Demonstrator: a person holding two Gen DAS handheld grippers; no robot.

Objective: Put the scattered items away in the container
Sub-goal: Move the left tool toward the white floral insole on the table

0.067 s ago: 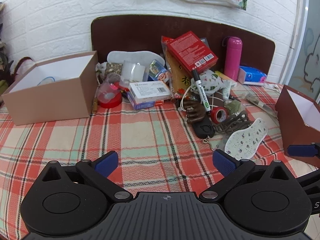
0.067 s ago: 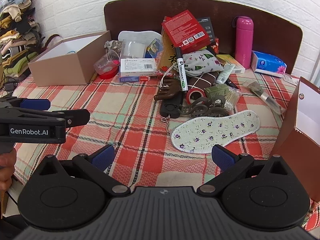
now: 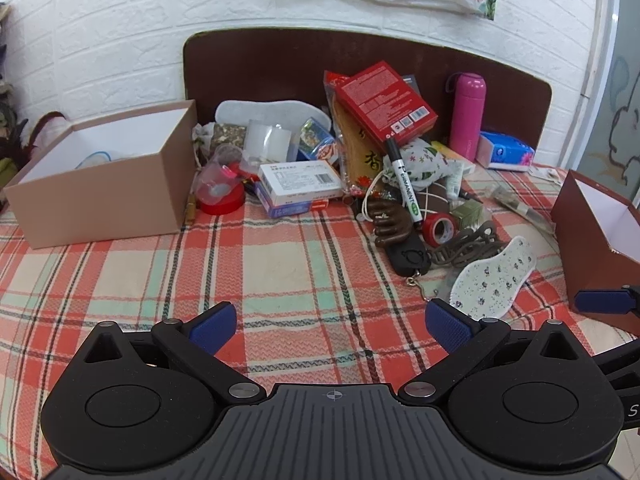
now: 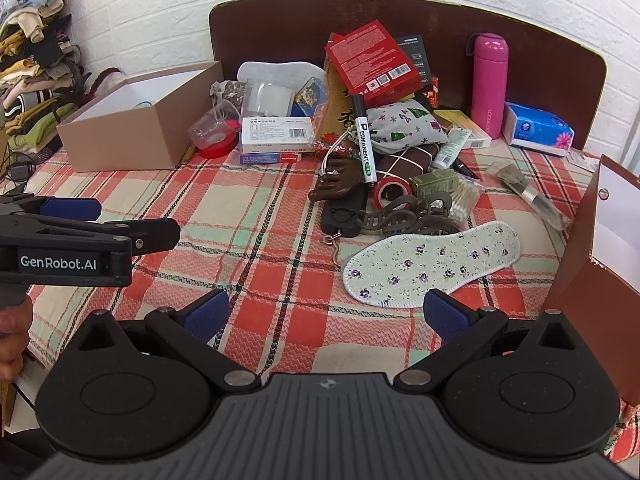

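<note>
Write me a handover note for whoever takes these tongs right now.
Left tongs: open, empty, low over bare tablecloth.
Right tongs: open, empty, just short of the flowered insole.
Tan box at far left holds almost nothing; only something small shows inside. Brown box stands at the right edge.
The pile lies untouched mid-table: marker, red tape roll, hair claw, comb, medicine box, pink bottle.
Nothing clearly tidied yet. The insole looks the easiest first pick.
</note>
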